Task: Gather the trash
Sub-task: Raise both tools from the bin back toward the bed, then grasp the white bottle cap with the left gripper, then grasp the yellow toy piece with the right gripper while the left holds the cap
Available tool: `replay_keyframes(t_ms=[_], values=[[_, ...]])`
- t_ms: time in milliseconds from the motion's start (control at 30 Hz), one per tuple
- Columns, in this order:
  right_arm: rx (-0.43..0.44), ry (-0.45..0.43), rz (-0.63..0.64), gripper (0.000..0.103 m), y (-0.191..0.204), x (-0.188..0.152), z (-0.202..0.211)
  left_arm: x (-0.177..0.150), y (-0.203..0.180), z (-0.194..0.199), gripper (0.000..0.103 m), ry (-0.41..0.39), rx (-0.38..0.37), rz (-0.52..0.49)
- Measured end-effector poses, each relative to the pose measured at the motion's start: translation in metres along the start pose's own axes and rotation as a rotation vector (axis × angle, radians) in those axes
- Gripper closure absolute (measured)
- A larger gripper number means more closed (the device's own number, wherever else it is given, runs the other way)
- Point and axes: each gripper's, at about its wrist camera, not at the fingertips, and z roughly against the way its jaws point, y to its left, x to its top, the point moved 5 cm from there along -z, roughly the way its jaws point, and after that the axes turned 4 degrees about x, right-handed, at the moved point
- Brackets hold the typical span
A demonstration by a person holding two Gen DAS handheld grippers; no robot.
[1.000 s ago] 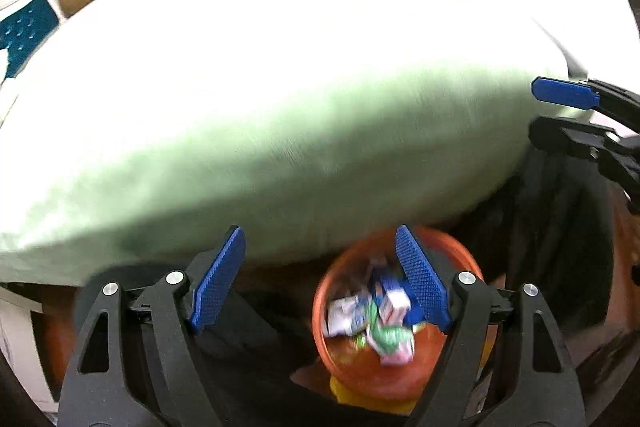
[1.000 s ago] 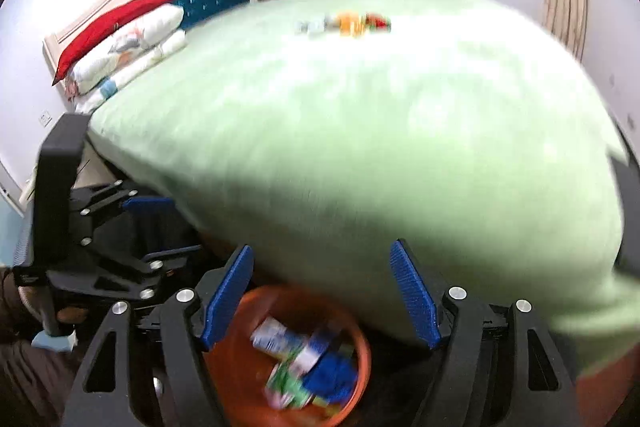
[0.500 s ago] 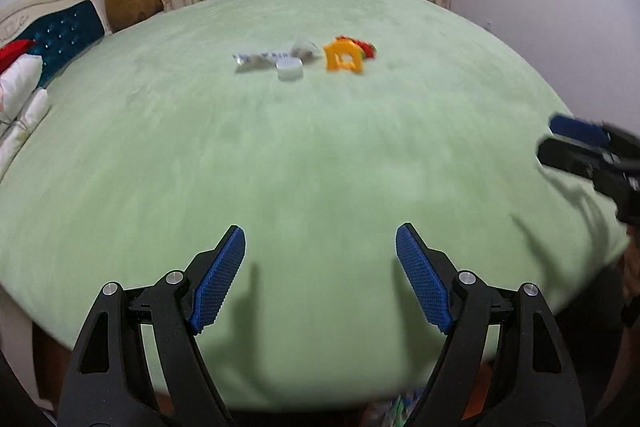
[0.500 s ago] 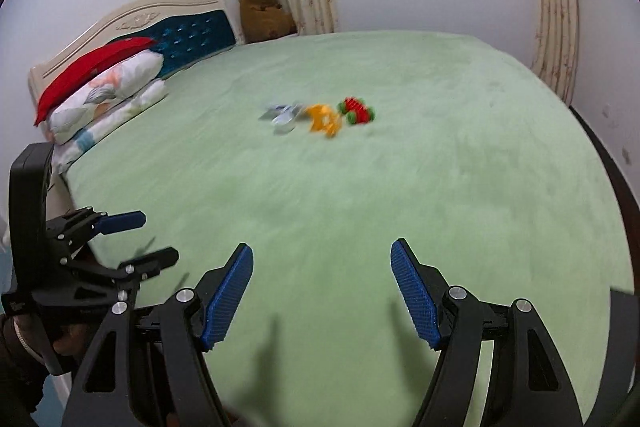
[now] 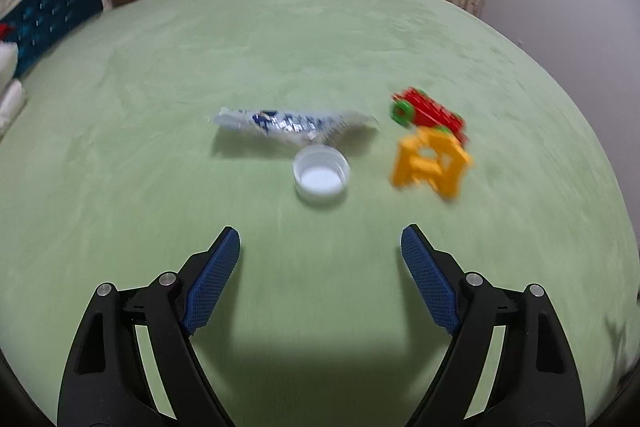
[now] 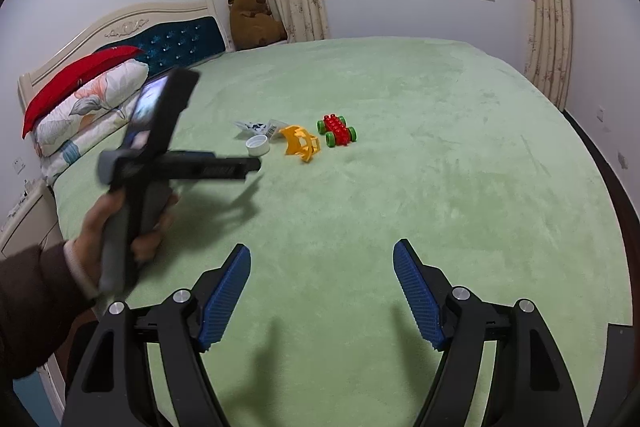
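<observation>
Four items lie mid-bed (image 5: 320, 27): wrapper (image 5: 288, 123), cap (image 5: 321, 175), yellow toy (image 5: 430, 163) at the cap's 3 o'clock, red toy (image 5: 428, 111) at 2. Risk: the left tool (image 5: 320, 259), empty with jaws just widened, could snag a toy instead of trash. The right tool (image 6: 322, 279) is open, empty. The cap is white, open side up; the wrapper crumpled, silvery.

Bright overhead room light; fisheye-bent edges; left view motion-blurred; soft shadows below.
</observation>
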Motion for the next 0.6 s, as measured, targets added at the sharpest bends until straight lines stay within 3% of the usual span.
replay_keyframes(t_ms=[233,333,467,600], values=[[0.023,0.009,-0.019,0.030,-0.004,0.003,-0.016,0.022,0.003,-0.029,0.022,0.020,-0.022,0.035],[0.017,0.016,-0.023,0.029,-0.007,0.006,-0.026,0.022,0.001,-0.032,0.036,0.013,-0.018,0.016],[0.008,0.034,-0.054,0.029,-0.017,0.015,-0.045,0.023,0.007,-0.031,0.072,0.004,-0.032,0.032],[0.013,0.047,-0.078,0.029,-0.022,0.026,-0.059,0.015,0.019,-0.020,0.072,0.006,-0.049,0.064]])
